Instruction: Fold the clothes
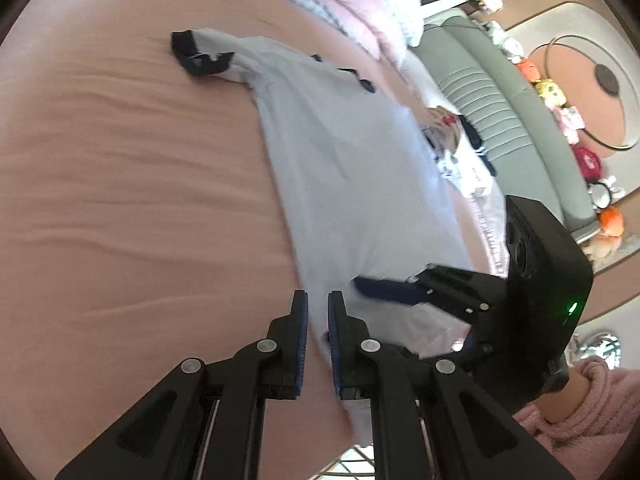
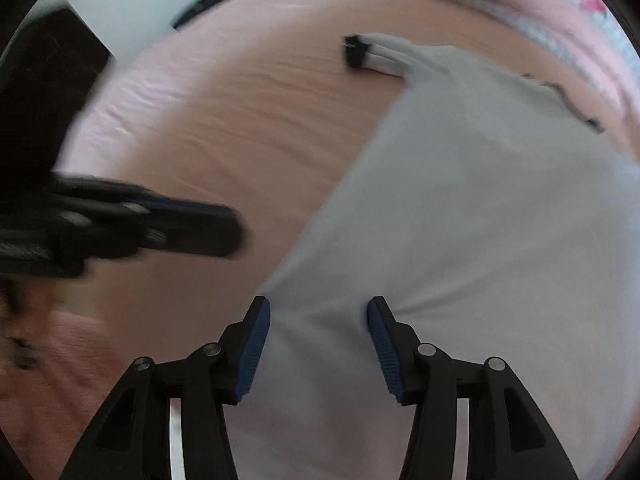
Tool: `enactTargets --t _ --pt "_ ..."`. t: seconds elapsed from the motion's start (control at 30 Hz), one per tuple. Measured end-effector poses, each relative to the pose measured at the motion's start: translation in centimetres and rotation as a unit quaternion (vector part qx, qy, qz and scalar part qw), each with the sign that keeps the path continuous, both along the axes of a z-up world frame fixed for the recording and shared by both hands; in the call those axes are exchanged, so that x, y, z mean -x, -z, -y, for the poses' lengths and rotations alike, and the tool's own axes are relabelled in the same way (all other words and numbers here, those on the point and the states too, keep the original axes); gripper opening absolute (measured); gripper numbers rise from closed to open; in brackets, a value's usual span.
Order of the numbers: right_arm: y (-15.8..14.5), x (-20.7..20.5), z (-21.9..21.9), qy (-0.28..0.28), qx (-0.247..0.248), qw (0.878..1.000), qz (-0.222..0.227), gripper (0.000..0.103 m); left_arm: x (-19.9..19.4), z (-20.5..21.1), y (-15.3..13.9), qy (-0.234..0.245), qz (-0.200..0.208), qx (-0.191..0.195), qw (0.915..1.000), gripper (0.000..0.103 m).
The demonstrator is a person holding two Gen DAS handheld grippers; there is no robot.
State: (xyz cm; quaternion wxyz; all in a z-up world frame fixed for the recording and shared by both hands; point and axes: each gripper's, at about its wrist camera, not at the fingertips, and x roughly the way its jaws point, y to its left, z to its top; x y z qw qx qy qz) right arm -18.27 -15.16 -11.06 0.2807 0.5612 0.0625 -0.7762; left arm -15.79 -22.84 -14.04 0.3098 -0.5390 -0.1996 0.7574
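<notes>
A pale grey shirt (image 1: pixel 352 168) with dark navy cuffs and collar lies spread on a pink bed sheet (image 1: pixel 128 184). One sleeve with its dark cuff (image 1: pixel 196 56) stretches to the far left. My left gripper (image 1: pixel 318 304) is over the shirt's near hem, jaws a narrow gap apart with the cloth edge between them. My right gripper (image 2: pixel 318 312) is open over the shirt (image 2: pixel 480 220), its pads pressing into the cloth and puckering it. It also shows in the left wrist view (image 1: pixel 384 290), and the left gripper (image 2: pixel 192 228) shows blurred in the right wrist view.
Pink bedding and pillows (image 1: pixel 360 4) lie along the far side of the bed. A grey padded headboard (image 1: pixel 500 100) with several plush toys (image 1: pixel 560 100) stands at the right. A printed garment (image 1: pixel 452 140) lies beside the shirt. A dark object (image 2: pixel 48 92) stands at the left.
</notes>
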Motion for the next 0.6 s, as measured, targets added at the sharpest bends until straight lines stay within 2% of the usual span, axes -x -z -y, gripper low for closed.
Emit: enactTargets --t 0.1,0.27,0.33,0.4,0.43,0.47,0.5,0.57,0.6 --pt "-1.3 0.5 -2.5 0.05 0.037 0.998 -0.001 0.051 0.3 -0.7 0.6 -0.003 -0.004 0.001 1.0 0.009" --pt "-2.0 0.9 -6.7 0.105 -0.006 0.994 -0.03 0.051 1.2 -2.0 -0.6 -0.003 -0.05 0.002 0.9987 0.009" --pt "-2.3 0.5 -8.6 0.116 -0.015 0.993 -0.031 0.051 1.3 -3.5 -0.8 0.008 -0.062 0.033 0.9975 0.009" --pt "-2.0 0.6 -10.0 0.126 -0.035 0.991 -0.03 0.051 1.2 -4.7 0.1 0.031 -0.045 0.108 0.9927 0.009" --pt "-1.9 0.6 -10.8 0.132 -0.044 0.99 -0.03 0.051 1.3 -5.1 0.9 0.034 -0.029 0.168 0.9847 0.009" --pt "-2.1 0.1 -12.5 0.146 -0.05 0.988 -0.026 0.051 1.1 -4.9 0.9 0.027 -0.022 0.196 0.98 0.01" --pt "-2.2 -0.3 -14.2 0.16 -0.055 0.985 -0.023 0.051 0.8 -4.4 0.6 0.016 -0.02 0.205 0.9785 0.011" --pt "-2.5 -1.1 -18.3 0.2 -0.055 0.978 -0.014 0.051 0.0 -3.3 -0.6 -0.035 -0.011 0.241 0.9698 0.011" --pt "-2.6 -1.5 -20.5 0.224 -0.052 0.973 -0.008 0.051 -0.7 -3.2 -1.3 -0.052 -0.011 0.232 0.9712 0.011"
